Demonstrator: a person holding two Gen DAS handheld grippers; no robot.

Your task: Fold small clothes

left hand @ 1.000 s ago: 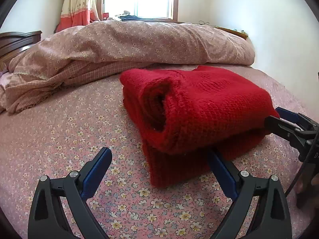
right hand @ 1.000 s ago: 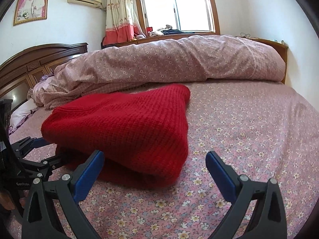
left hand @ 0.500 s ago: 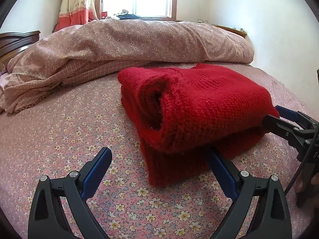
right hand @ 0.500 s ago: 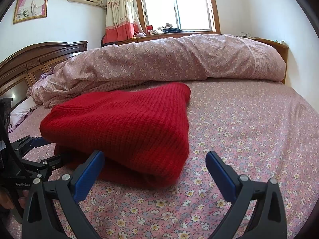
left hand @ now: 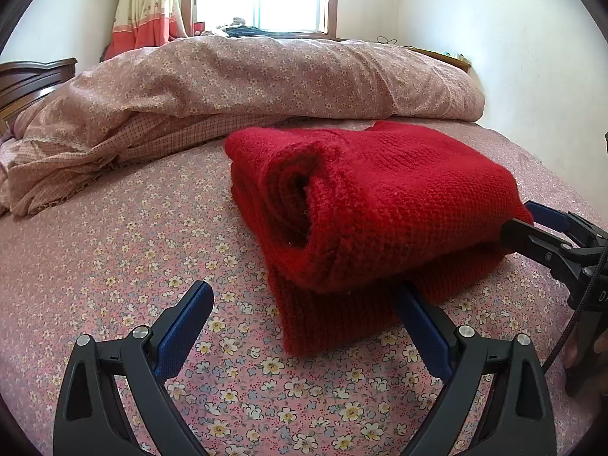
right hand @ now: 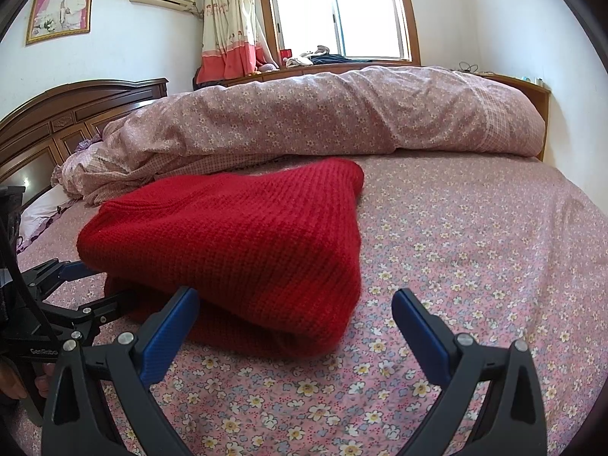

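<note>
A red knitted sweater (left hand: 380, 205) lies folded in a thick stack on the flowered bed sheet (left hand: 114, 266); it also shows in the right wrist view (right hand: 235, 243). My left gripper (left hand: 304, 304) is open and empty at the stack's near left corner, its right finger tucked against the lower layer. My right gripper (right hand: 296, 307) is open and empty at the stack's near right edge. Each gripper shows in the other's view, the right one (left hand: 532, 228) and the left one (right hand: 91, 288), both open beside the stack.
A rumpled pink flowered duvet (right hand: 323, 114) lies across the back of the bed. A dark wooden headboard (right hand: 57, 114) stands at the left. White walls and a window (right hand: 342, 11) are behind. Bare sheet spreads to the right of the sweater (right hand: 475, 228).
Both grippers have drawn back slightly from the sweater and stayed open. The folded stack has settled and barely shifted.
</note>
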